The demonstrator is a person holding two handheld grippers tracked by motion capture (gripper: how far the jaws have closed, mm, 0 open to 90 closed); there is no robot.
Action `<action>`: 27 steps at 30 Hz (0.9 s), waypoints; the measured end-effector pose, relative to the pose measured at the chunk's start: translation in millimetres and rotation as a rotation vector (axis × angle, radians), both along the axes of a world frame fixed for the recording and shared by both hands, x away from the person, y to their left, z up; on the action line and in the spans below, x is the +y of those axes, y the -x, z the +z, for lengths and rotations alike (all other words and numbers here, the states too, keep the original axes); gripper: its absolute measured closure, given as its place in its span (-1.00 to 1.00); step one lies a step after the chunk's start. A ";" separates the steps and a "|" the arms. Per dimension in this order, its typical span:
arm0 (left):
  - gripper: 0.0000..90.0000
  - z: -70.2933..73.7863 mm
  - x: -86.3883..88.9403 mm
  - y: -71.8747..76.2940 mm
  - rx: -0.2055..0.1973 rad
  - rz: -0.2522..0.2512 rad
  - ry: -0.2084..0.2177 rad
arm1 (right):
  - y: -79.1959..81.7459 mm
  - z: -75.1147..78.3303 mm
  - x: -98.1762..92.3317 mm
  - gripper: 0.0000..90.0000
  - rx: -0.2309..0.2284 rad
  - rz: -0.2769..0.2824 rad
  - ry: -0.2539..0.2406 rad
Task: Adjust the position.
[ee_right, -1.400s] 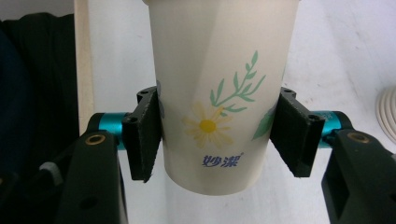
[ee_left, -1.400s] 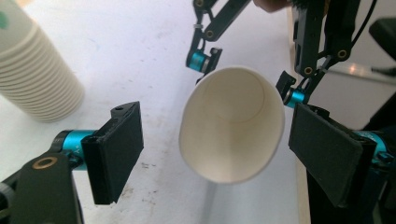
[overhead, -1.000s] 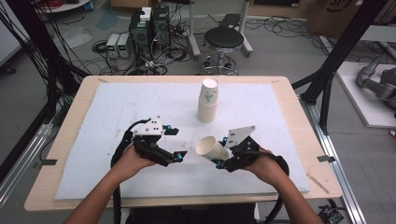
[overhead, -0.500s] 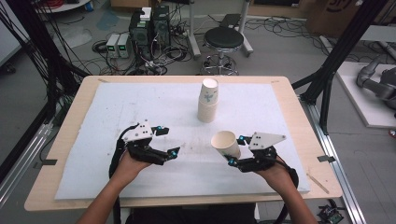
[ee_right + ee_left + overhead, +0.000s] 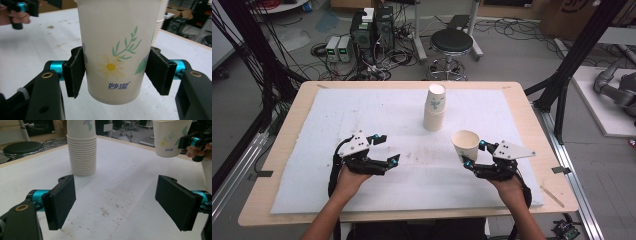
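Observation:
An upright paper cup (image 5: 465,142) with a daisy print hangs just above the white mat, my right gripper (image 5: 473,154) shut on its lower half. In the right gripper view both pads touch the cup (image 5: 117,47), whose base is off the mat. The right gripper's (image 5: 116,75) jaws have just been opening a little, with the cup still between them. A tall stack of paper cups (image 5: 434,107) stands at the mat's far middle, seen close in the left gripper view (image 5: 82,152). My left gripper (image 5: 388,148) rests low over the mat, open and empty (image 5: 117,202).
The white mat (image 5: 362,115) covers most of the wooden table (image 5: 287,125) and has brown stains near its middle. A round stool (image 5: 452,42) and electronics boxes (image 5: 372,25) stand on the floor beyond the far edge. Black frame posts flank the table.
My right hand has carried the cup to the right, away from the left gripper, and turned it from tilted to upright. The left gripper has sunk a little and stays open.

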State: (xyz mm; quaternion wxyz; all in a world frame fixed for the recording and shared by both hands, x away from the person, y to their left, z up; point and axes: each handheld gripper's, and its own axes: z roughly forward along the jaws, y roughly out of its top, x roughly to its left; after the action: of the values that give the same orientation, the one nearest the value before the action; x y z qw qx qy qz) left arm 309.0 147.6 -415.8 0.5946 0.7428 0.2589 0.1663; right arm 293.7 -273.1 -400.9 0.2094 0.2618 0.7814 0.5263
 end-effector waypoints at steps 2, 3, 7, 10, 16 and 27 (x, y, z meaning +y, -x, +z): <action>-0.63 -2.0 2.0 1.5 -0.006 0.010 0.010 | -0.3 -1.3 -2.8 -0.19 -0.009 -0.024 -0.014; -0.63 -2.5 2.5 1.7 -0.009 0.013 0.010 | 0.0 -1.3 -4.1 -0.19 -0.014 -0.038 -0.019; -0.63 -1.7 5.4 2.4 -0.027 0.024 0.021 | -0.1 0.0 -9.2 -0.19 -0.047 -0.076 -0.044; -0.63 -1.0 7.5 3.1 -0.038 0.028 0.024 | 0.5 0.7 -12.3 -0.20 -0.056 -0.101 -0.058; -0.63 -2.4 12.5 5.3 -0.039 0.034 0.042 | 1.9 3.3 -19.8 -0.20 -0.072 -0.144 -0.085; -0.62 -3.1 18.2 4.8 -0.036 0.050 0.060 | 1.0 3.6 -29.7 -0.20 -0.092 -0.184 -0.107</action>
State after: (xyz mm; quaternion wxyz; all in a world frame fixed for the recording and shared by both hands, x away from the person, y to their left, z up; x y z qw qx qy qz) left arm 304.2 165.8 -418.9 0.6168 0.7149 0.2715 0.1866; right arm 292.7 -302.8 -397.2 0.2784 0.3188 0.7145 0.5571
